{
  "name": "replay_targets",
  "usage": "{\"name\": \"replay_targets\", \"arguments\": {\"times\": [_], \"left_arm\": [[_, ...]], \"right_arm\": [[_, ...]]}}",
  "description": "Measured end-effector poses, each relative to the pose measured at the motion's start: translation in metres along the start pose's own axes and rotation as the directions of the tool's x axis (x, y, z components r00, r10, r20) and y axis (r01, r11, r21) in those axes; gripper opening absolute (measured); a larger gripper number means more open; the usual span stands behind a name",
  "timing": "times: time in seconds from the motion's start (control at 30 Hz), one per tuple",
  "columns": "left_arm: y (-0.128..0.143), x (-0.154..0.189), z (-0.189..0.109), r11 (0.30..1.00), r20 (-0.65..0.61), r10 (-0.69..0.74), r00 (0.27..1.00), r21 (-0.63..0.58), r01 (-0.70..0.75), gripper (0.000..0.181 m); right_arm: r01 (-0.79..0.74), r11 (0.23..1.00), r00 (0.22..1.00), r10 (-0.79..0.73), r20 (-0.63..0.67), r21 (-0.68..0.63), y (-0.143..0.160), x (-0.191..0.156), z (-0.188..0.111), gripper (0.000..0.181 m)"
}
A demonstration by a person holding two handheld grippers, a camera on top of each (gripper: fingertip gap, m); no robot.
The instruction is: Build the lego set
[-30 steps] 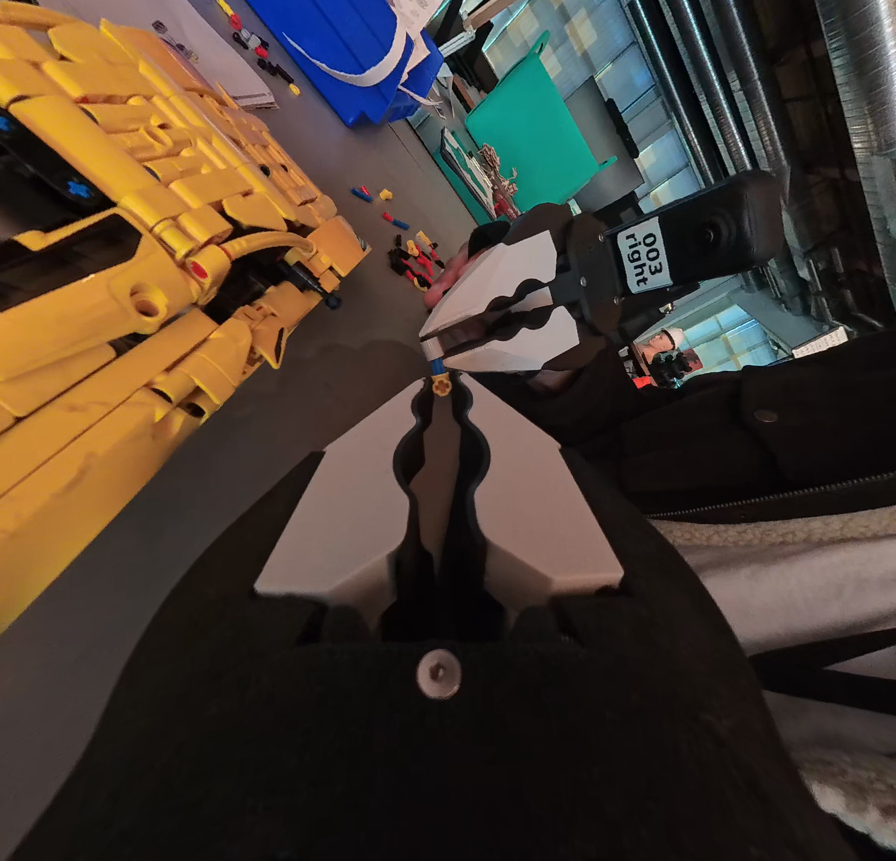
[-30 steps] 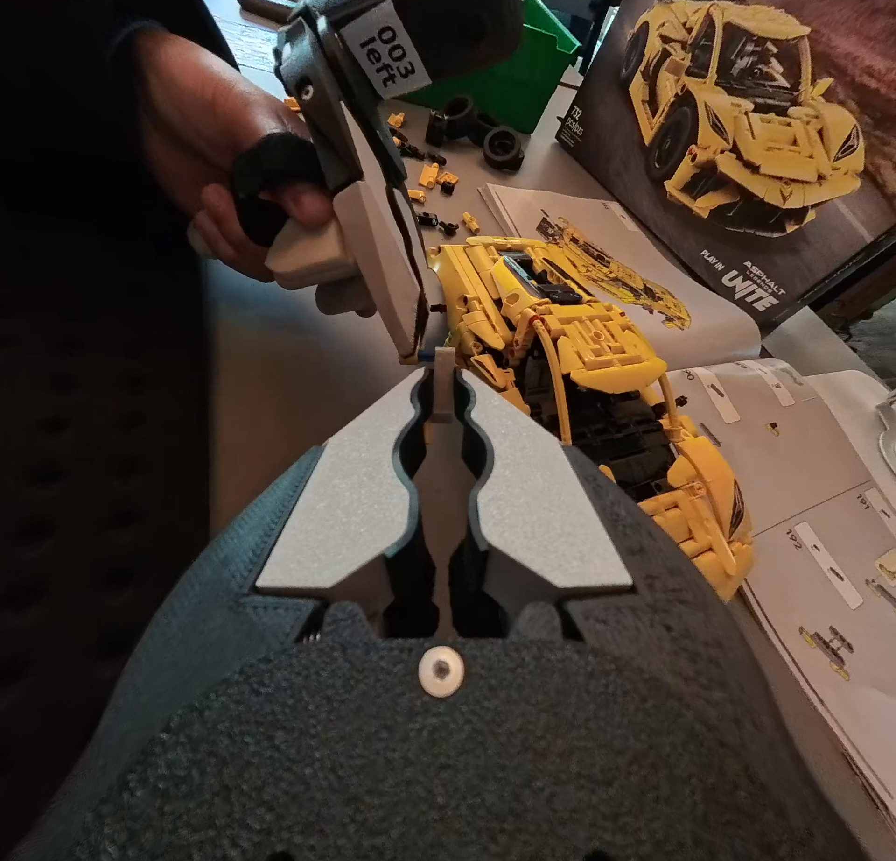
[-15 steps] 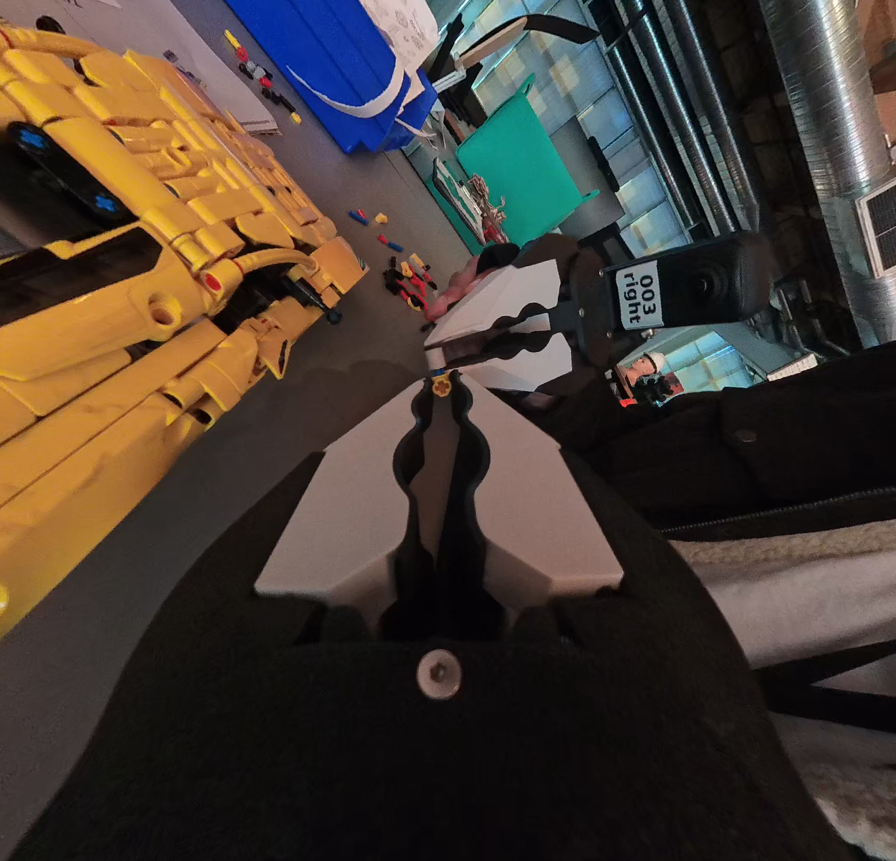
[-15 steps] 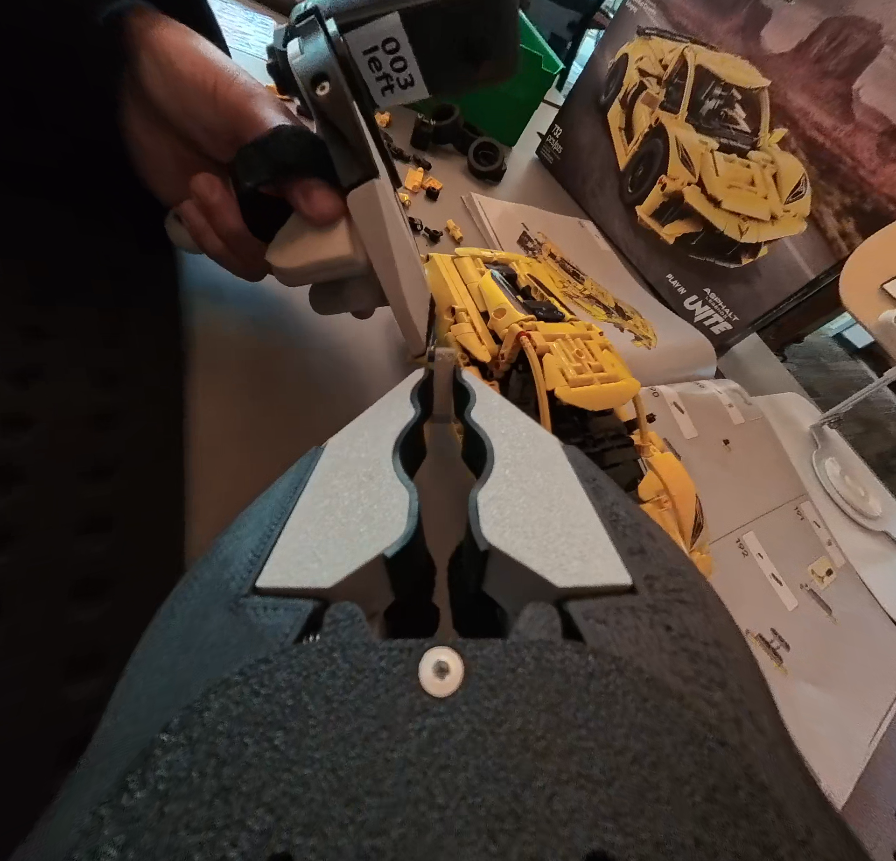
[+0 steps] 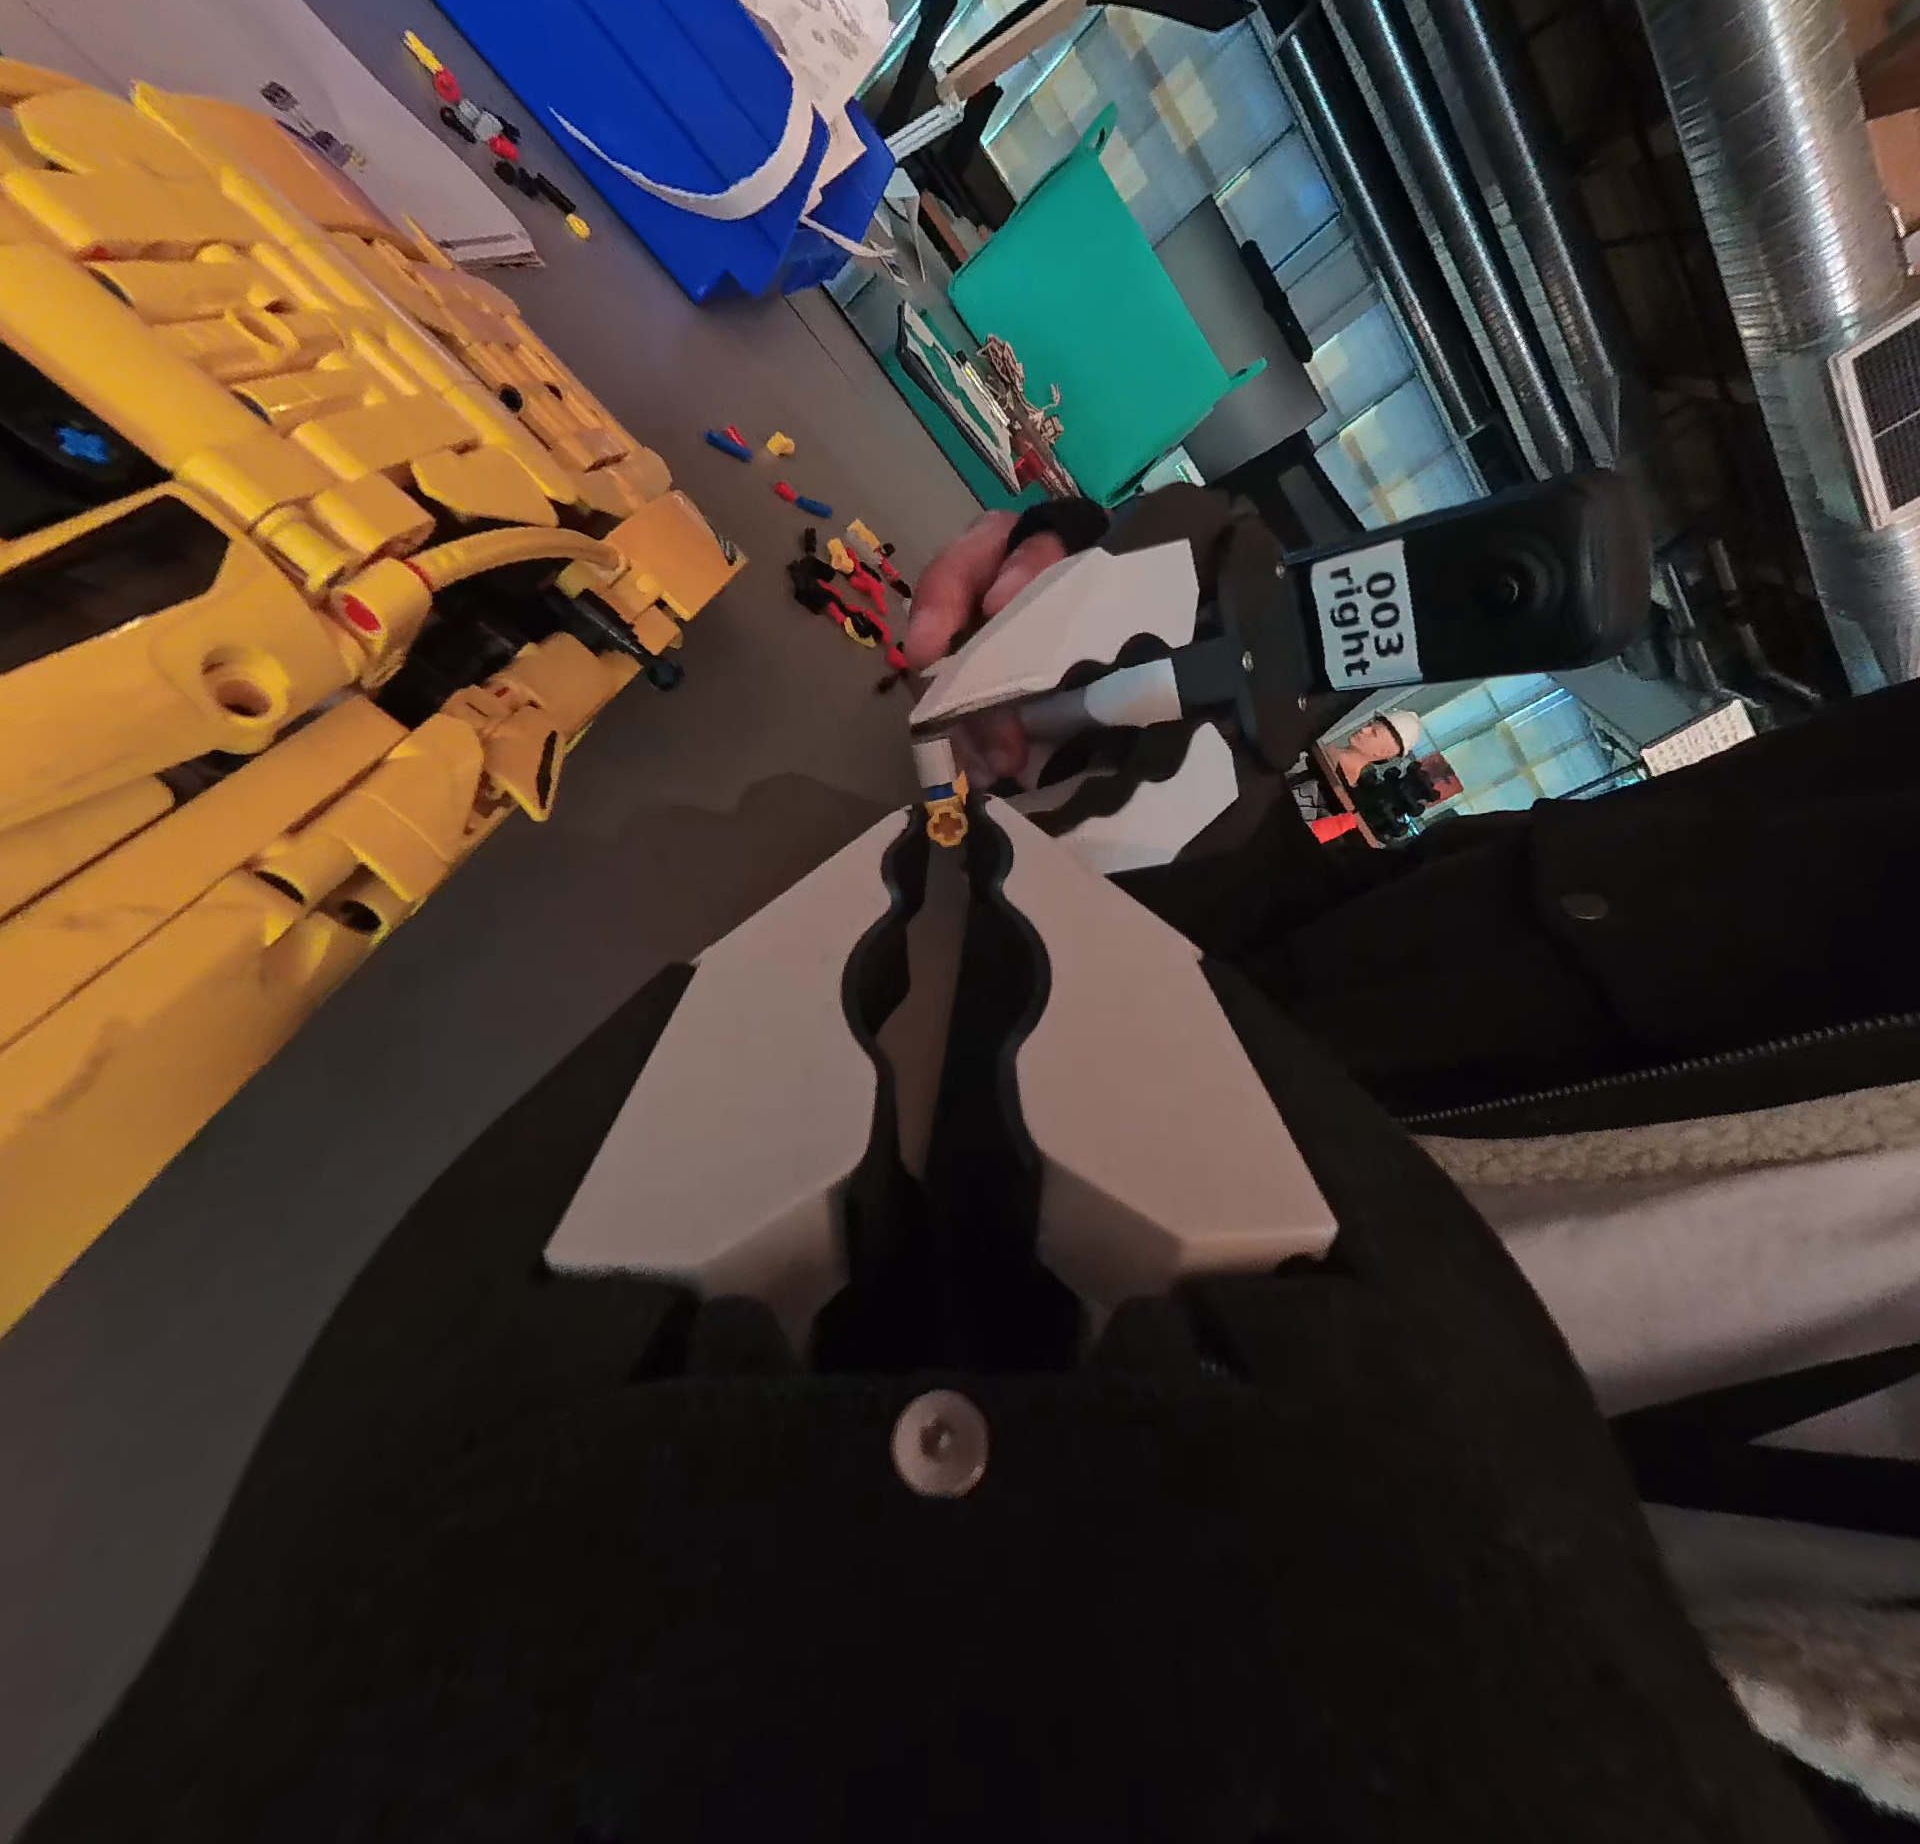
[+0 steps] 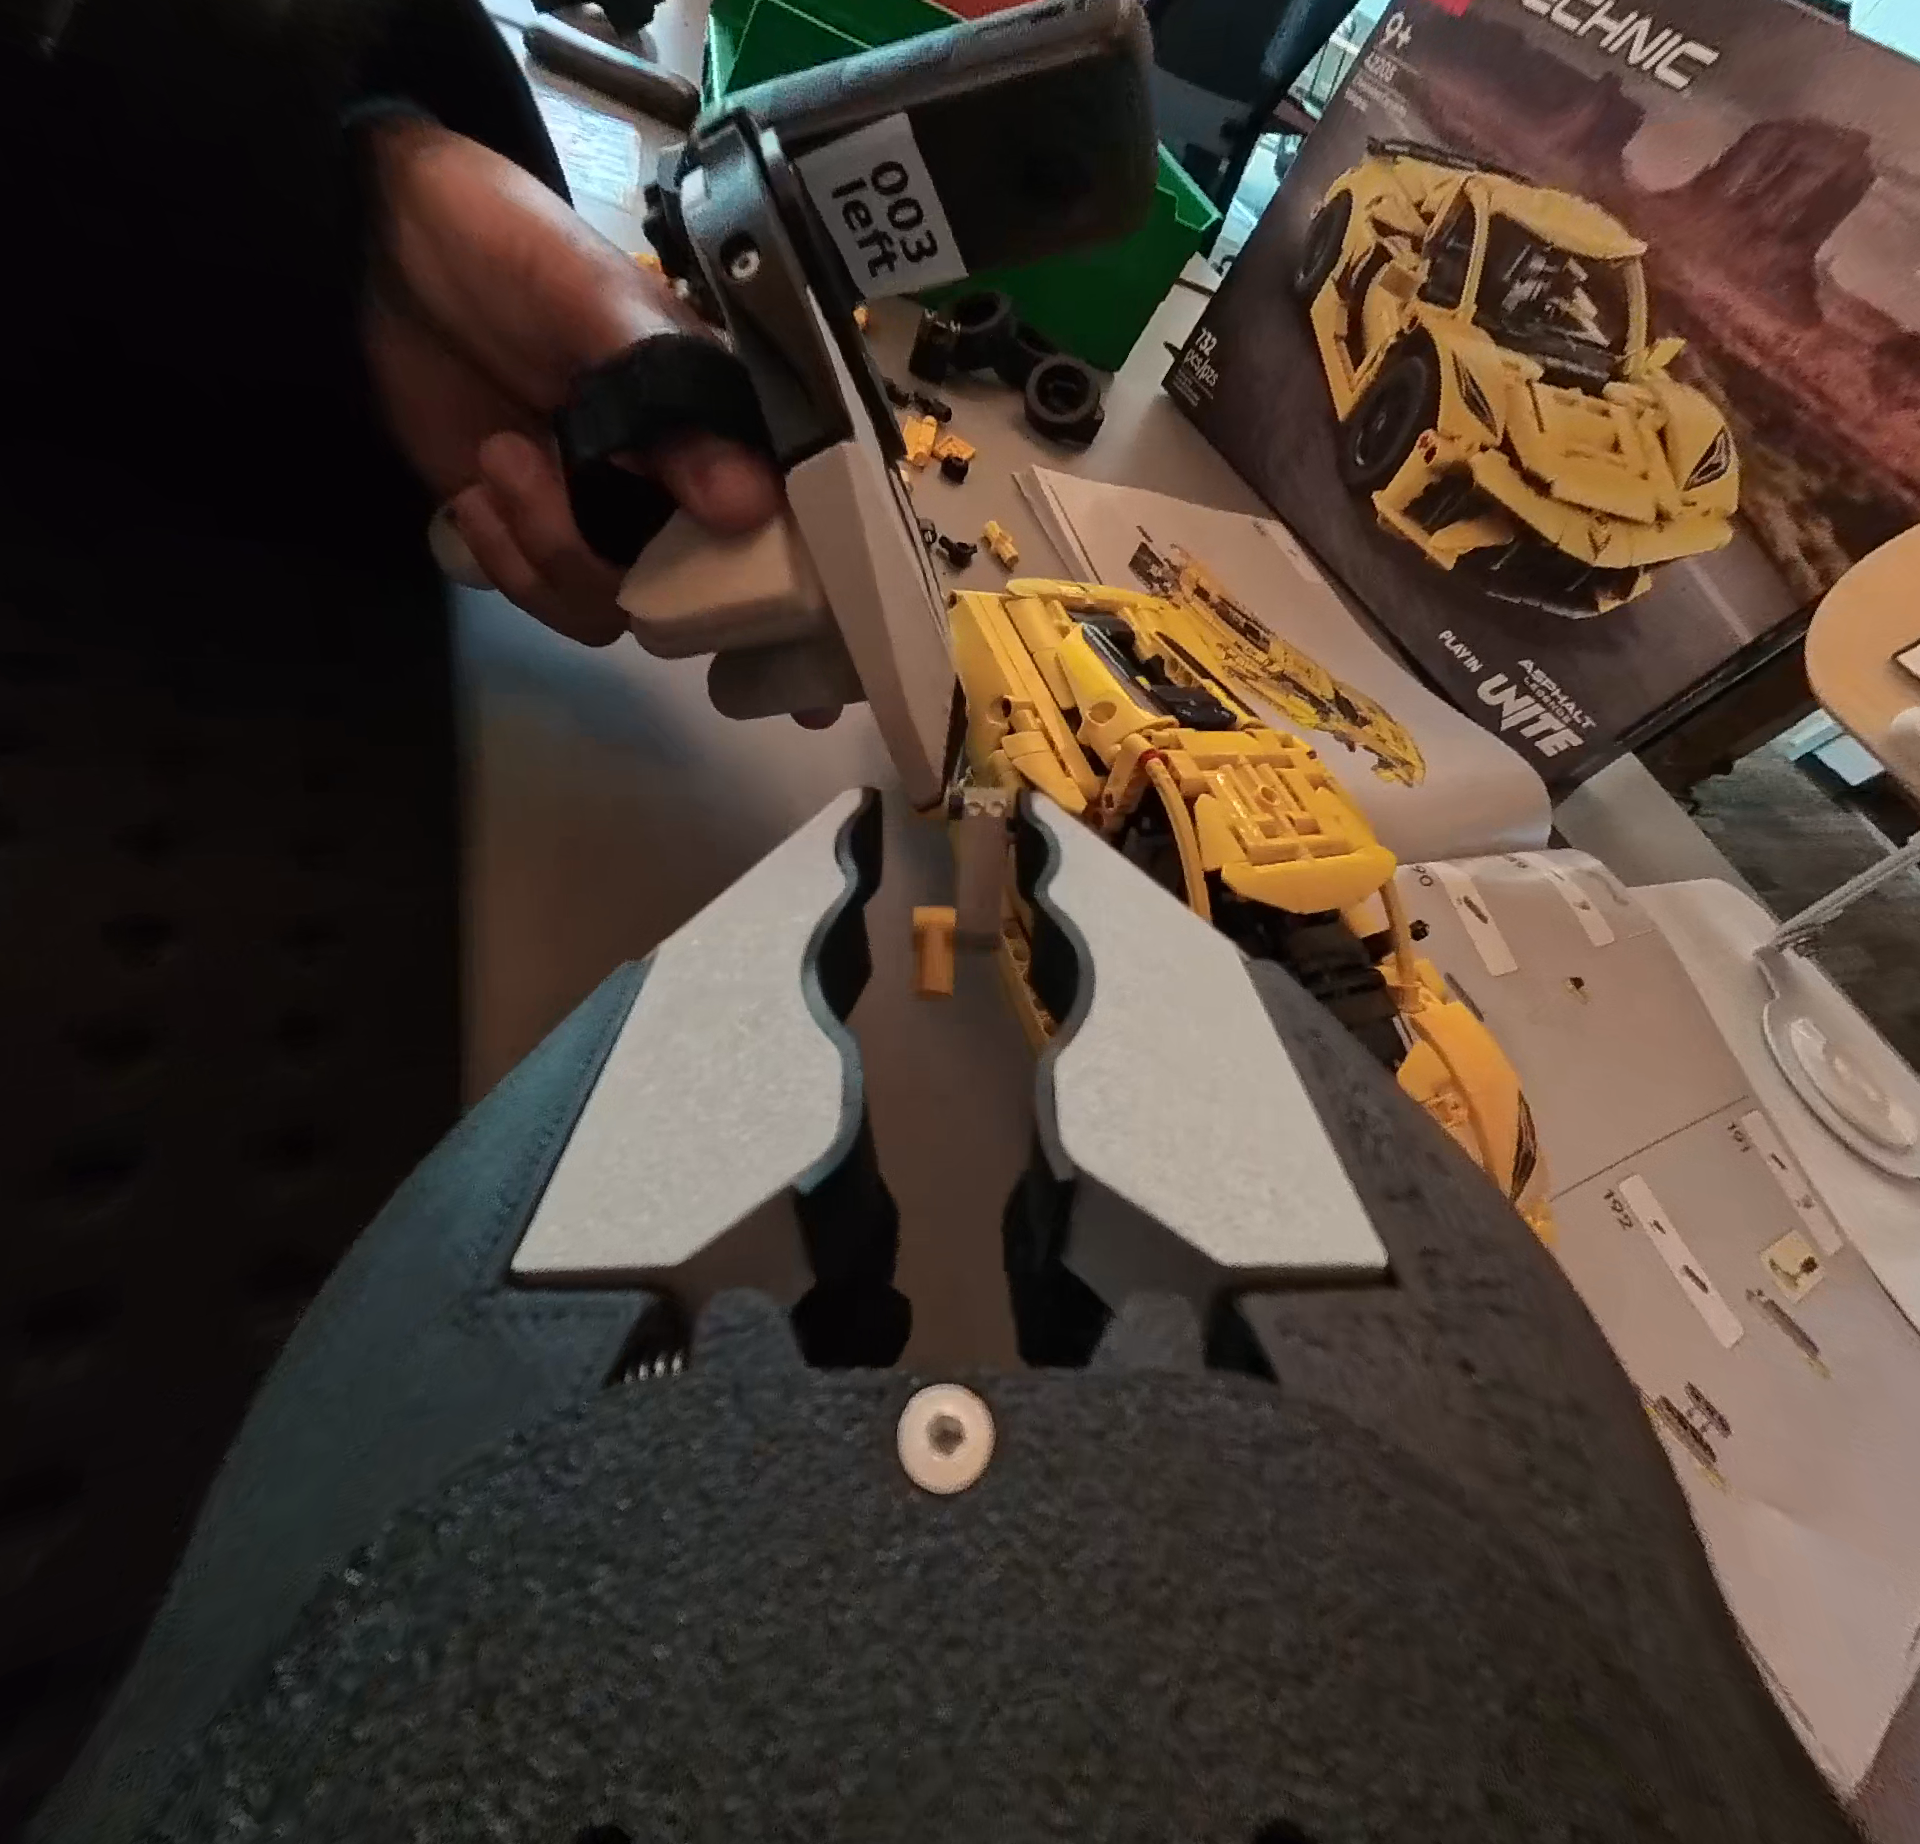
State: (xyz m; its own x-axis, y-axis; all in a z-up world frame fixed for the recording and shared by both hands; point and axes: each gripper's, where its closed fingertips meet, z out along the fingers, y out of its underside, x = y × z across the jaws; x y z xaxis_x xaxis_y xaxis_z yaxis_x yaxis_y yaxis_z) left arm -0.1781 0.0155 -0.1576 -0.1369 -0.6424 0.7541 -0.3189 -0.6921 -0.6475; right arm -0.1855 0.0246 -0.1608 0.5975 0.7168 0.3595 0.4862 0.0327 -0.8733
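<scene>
The left hand-held gripper [image 5: 943, 826] is clenched on a small yellow connector piece [image 5: 947, 824] with a blue pin and a light grey part [image 5: 932, 758] stuck on its far end, held up in the air above the grey desk [image 5: 520, 1015]. The right hand-held gripper [image 6: 948, 807] stands released, its fingers spread to either side of the grey part [image 6: 981, 864] (which shows between them without touching either), and in the left wrist view that same gripper [image 5: 966, 745] appears just beyond the left one's tips. A separate little yellow piece [image 6: 932, 951] shows lower in the gap; whether it lies on the desk or hangs in the air I cannot tell. The partly built yellow car [image 6: 1195, 807] lies on the desk just behind the two tips, beside the open instruction booklet [image 6: 1662, 1119]. The set's box [image 6: 1558, 340] stands upright farther back, with black tyres [image 6: 1060, 397] and loose small pieces [image 5: 842, 579] scattered near.
</scene>
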Motion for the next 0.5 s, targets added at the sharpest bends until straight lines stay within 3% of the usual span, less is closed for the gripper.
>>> {"name": "replay_targets", "arguments": {"times": [0.3, 0.5], "left_arm": [[0.004, 0.004, 0.003, 1.000, -0.032, -0.011, 0.999, -0.022, 0.011, 0.006], [-0.005, 0.013, 0.001, 0.996, -0.110, -0.071, 0.991, 0.038, 0.076, 0.006]], "right_arm": [[0.086, 0.996, 0.996, -0.087, -0.017, -0.034, 0.000, -0.002, -0.001, 0.018], [0.020, 1.000, 1.000, -0.020, -0.007, -0.002, -0.010, 0.001, -0.006, 0.014]]}}
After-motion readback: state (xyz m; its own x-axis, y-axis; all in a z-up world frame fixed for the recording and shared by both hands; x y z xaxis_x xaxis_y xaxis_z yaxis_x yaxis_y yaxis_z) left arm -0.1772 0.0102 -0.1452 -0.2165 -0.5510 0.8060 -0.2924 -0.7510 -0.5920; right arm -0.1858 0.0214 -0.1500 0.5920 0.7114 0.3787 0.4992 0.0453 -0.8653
